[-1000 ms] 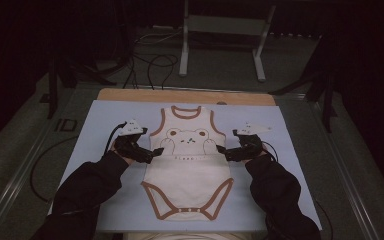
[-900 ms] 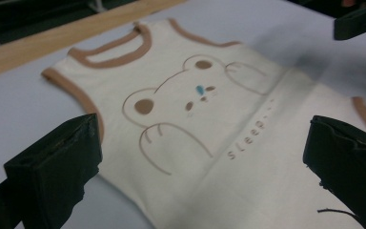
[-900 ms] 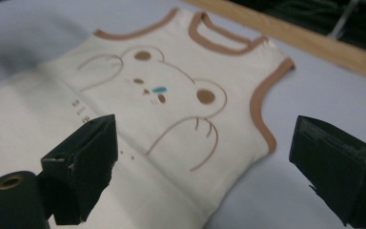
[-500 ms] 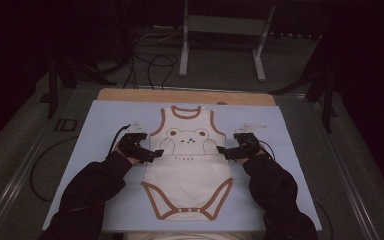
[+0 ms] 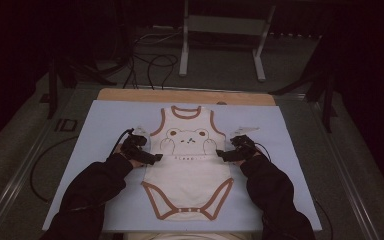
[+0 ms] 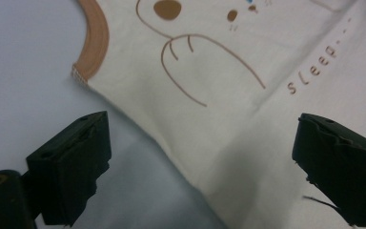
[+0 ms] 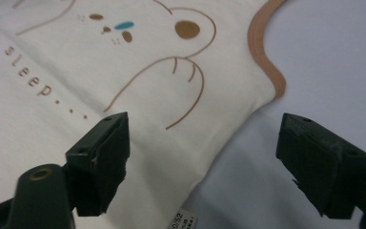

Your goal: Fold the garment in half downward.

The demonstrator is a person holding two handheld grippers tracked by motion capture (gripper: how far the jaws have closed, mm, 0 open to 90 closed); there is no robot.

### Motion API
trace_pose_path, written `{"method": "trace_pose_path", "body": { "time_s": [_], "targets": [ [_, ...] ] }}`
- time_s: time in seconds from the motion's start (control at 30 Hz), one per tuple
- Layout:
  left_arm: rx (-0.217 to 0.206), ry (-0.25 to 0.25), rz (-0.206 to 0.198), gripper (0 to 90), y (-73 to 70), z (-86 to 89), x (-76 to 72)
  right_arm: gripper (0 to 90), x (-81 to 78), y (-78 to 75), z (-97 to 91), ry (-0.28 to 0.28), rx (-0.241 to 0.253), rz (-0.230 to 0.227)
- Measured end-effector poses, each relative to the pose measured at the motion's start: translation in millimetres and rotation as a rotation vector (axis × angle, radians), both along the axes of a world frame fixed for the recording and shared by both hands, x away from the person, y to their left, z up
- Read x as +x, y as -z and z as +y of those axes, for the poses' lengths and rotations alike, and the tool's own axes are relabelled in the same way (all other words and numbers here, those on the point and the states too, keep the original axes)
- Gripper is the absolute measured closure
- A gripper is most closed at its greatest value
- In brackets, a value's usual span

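I have the baby bodysuit (image 5: 188, 170) lying flat at the centre of the blue mat (image 5: 95, 125) on the counter. My left gripper (image 5: 152, 158) at its 9 o'clock side seam and right gripper (image 5: 223, 155) at 3 o'clock both have jaws wide open, straddling the edges, likely to pinch and fold. Nothing blocks either; a size label (image 7: 183, 220) pokes out by the right seam.
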State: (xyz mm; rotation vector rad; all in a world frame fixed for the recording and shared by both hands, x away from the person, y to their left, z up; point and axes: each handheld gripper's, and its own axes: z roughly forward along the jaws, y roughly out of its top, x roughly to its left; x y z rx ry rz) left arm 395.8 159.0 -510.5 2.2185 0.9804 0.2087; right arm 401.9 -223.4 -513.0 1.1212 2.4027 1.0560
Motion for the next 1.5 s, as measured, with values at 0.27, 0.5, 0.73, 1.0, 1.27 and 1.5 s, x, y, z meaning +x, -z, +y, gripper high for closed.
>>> {"method": "trace_pose_path", "body": {
  "time_s": [0.27,0.5,0.73,1.0,1.27,1.5],
  "targets": [
    [0.034,-0.012,-0.009,24.5,5.0,-2.1,0.5,26.7,3.1,6.7,5.4,-0.021,-0.037,0.027],
    [0.064,-0.047,-0.037,37.6,6.6,-4.0,1.5,38.9,6.9,6.6,8.9,0.000,-0.053,0.017],
    [0.077,-0.095,-0.035,49.5,6.2,-5.2,3.5,53.8,10.3,5.6,12.5,0.040,-0.075,0.041],
    [0.083,-0.139,-0.007,62.5,3.8,-10.4,7.8,66.4,10.1,3.7,17.3,0.025,-0.084,0.059],
    [0.065,-0.109,0.033,84.0,2.0,-15.9,13.0,85.1,10.6,0.8,23.8,-0.019,-0.110,0.078],
    [0.048,-0.056,0.032,88.6,0.6,-15.7,14.1,89.0,10.8,-1.1,25.7,-0.011,-0.120,0.077]
  ]
}}
